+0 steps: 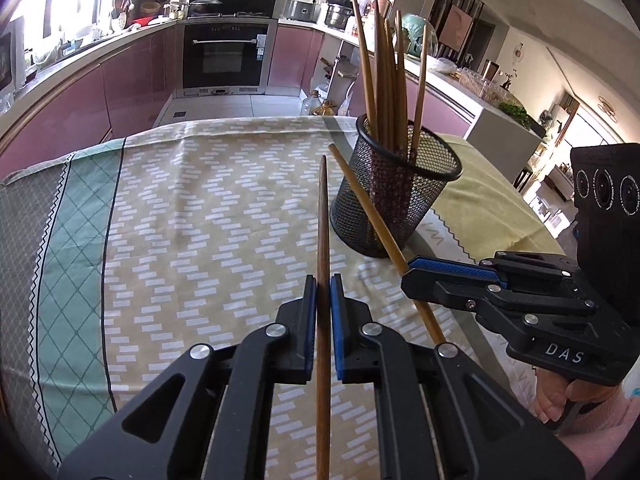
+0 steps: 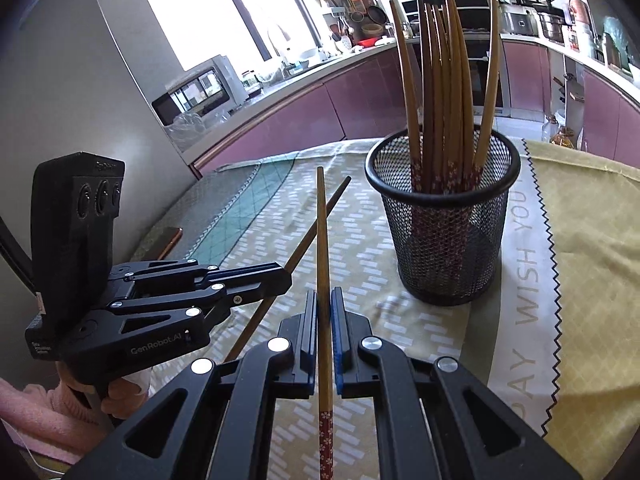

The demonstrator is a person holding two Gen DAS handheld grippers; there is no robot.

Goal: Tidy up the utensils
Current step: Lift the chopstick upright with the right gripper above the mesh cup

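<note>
At the far left of the mesh holder (image 2: 444, 216), a phone (image 2: 168, 240) lies flat on the worktop (image 1: 200, 216), which is covered by a patterned cloth (image 1: 224, 200). Nearer the holder, still to its left, the left tool (image 1: 323, 280) is clamped narrow on a dark brown chopstick (image 1: 323, 216), whose tip points toward the far edge of the worktop. Just beside it, closer to the holder, the right tool (image 2: 323, 300) is clamped narrow on a lighter chopstick (image 2: 321, 240); its red flowered end shows behind the blue pads (image 2: 337, 344). In the right wrist view the two held sticks cross in front of the holder's left side. The black mesh holder stands upright on the cloth with a bundle of chopsticks (image 2: 440, 80) upright inside, tips up and fanned apart. To the holder's right lies a yellow-green cloth (image 2: 592, 240) with a zigzag edge. A hand (image 1: 556, 400) in a pink sleeve (image 1: 600, 432) grips the right tool's handle.
</note>
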